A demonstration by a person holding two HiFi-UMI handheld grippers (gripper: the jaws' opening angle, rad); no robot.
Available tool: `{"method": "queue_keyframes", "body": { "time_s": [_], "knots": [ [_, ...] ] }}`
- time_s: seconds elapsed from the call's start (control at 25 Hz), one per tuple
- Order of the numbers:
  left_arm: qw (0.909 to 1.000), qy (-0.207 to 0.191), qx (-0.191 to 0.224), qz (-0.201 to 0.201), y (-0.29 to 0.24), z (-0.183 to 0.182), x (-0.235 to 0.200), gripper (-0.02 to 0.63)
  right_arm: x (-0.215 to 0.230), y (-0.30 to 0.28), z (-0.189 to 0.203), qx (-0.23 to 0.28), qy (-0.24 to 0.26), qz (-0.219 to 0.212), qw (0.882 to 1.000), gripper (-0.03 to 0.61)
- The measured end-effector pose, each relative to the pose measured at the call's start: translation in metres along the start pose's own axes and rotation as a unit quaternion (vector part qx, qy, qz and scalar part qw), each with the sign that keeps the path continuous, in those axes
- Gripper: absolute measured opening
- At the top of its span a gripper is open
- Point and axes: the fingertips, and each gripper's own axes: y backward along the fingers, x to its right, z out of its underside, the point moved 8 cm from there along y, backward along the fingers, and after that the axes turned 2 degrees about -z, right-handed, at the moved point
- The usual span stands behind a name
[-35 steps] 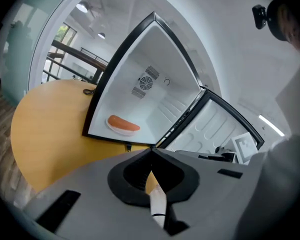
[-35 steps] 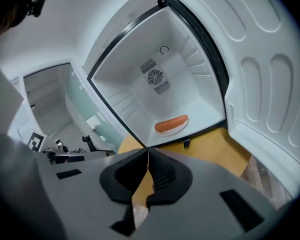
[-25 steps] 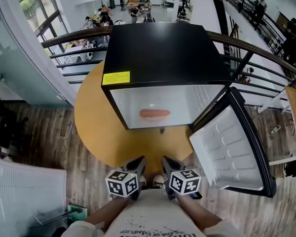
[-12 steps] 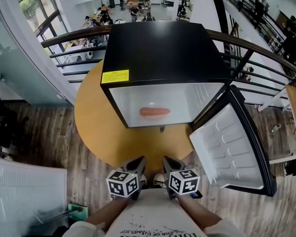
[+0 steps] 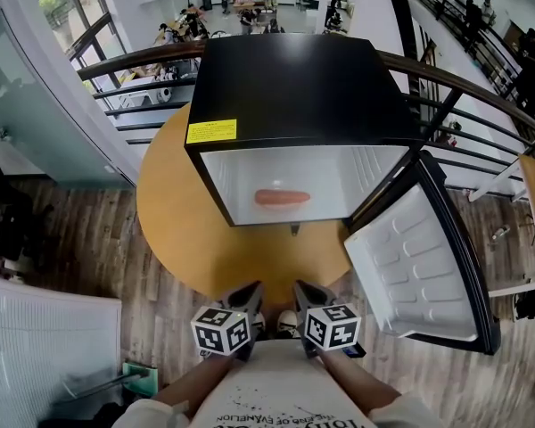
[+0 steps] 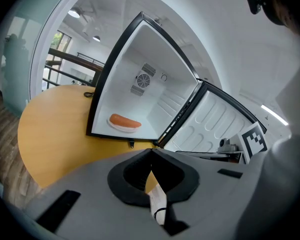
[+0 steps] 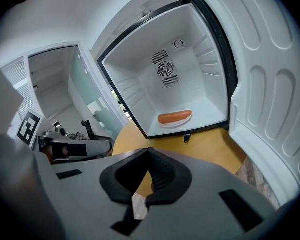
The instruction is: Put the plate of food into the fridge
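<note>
A black mini fridge [image 5: 294,87] stands on a round yellow table [image 5: 174,212] with its door [image 5: 419,266] swung wide to the right. Inside, on the white floor, lies a white plate [image 6: 121,127] with an orange sausage [image 5: 282,197] on it, also plain in the right gripper view: plate [image 7: 176,123]. My left gripper [image 5: 248,294] and right gripper [image 5: 300,292] are held side by side close to the person's body, short of the table's near edge. Both are shut with nothing between the jaws. In their own views the left gripper [image 6: 151,151] and right gripper [image 7: 149,151] point toward the fridge's opening.
A dark curved railing [image 5: 481,96] runs behind the table, with a drop to a lower floor beyond. The open door reaches out over the wooden floor [image 5: 89,266] at the right. A white slatted panel [image 5: 45,346] lies at lower left.
</note>
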Motion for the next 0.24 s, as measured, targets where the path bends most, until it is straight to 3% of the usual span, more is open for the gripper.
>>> {"method": "queue_keyframes", "body": {
  "time_s": [0.24],
  "knots": [
    [1.0000,0.002,0.000,-0.001,0.0024,0.0034,0.0007,0.023,-0.0019,0.0009,0.0031,-0.002,0.003,-0.002,1.000,0.025]
  ]
}}
